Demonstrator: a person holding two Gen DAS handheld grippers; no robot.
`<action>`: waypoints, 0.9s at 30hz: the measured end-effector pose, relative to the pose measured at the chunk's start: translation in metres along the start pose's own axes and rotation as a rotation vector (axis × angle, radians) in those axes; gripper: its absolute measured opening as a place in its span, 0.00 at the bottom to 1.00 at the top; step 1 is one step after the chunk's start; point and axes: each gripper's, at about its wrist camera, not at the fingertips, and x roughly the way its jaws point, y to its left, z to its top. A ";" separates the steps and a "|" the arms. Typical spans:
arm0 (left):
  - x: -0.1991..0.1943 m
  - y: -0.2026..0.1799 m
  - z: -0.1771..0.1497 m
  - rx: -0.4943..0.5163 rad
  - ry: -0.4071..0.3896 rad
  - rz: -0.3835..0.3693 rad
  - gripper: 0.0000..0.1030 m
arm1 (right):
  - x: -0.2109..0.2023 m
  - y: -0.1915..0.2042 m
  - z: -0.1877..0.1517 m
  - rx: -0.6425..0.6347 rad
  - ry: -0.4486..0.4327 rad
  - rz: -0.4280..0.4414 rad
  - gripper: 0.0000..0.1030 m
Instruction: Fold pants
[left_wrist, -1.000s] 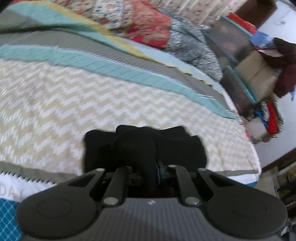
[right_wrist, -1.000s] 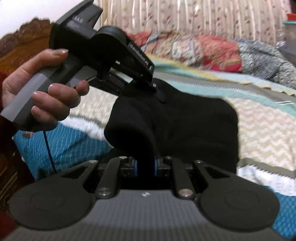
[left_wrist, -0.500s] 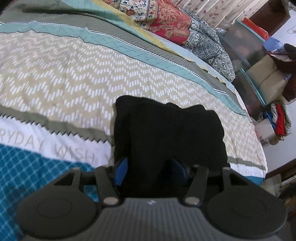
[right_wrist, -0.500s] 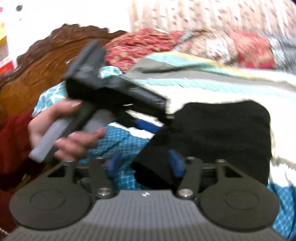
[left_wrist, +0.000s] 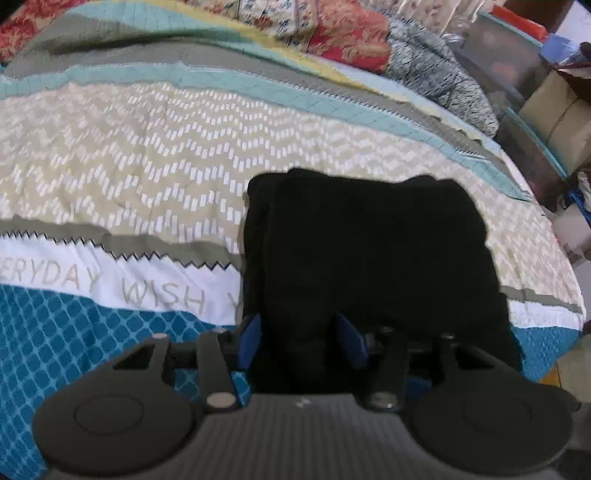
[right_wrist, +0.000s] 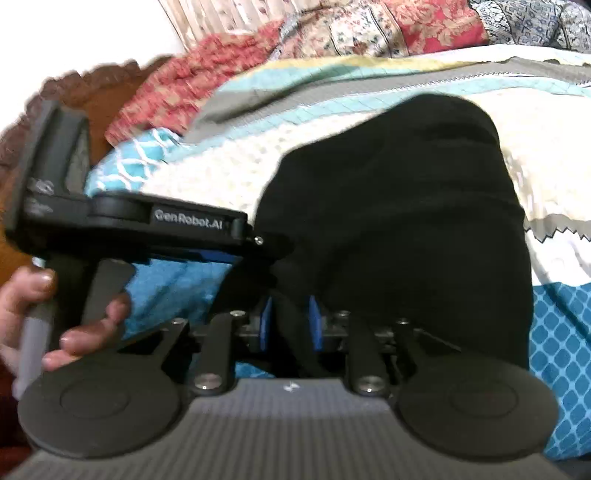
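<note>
The black pants (left_wrist: 369, 258) lie as a folded, thick block on the patterned bedspread (left_wrist: 129, 166). My left gripper (left_wrist: 301, 332) is at their near edge. Its blue pads (left_wrist: 251, 332) stand wide apart with black fabric loose between them, and its jaws are closing slightly. In the right wrist view the pants (right_wrist: 406, 221) bulge up in front of my right gripper (right_wrist: 290, 321). Its jaws are closing around a fold of the fabric, and the pads do not clearly press it. The left gripper (right_wrist: 273, 254), held by a hand (right_wrist: 74, 332), reaches the pants' left edge.
Red floral and dark patterned pillows (left_wrist: 347, 37) line the far side of the bed. Boxes and clutter (left_wrist: 554, 110) stand beyond the bed's right edge. A carved wooden headboard (right_wrist: 74, 96) is at the left in the right wrist view.
Both grippers were shut on bunched black fabric and have let go. The pants have come down onto the bedspread as a folded block. The left gripper has sunk toward the bed.
</note>
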 end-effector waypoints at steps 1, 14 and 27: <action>-0.006 0.001 0.000 0.006 -0.012 -0.004 0.52 | -0.010 -0.005 0.003 0.025 -0.027 0.027 0.34; -0.020 -0.029 -0.005 0.128 -0.035 0.105 0.75 | -0.061 -0.080 -0.003 0.304 -0.206 -0.132 0.73; -0.007 -0.028 -0.011 0.112 0.006 0.134 0.81 | -0.040 -0.080 -0.018 0.355 -0.100 -0.101 0.78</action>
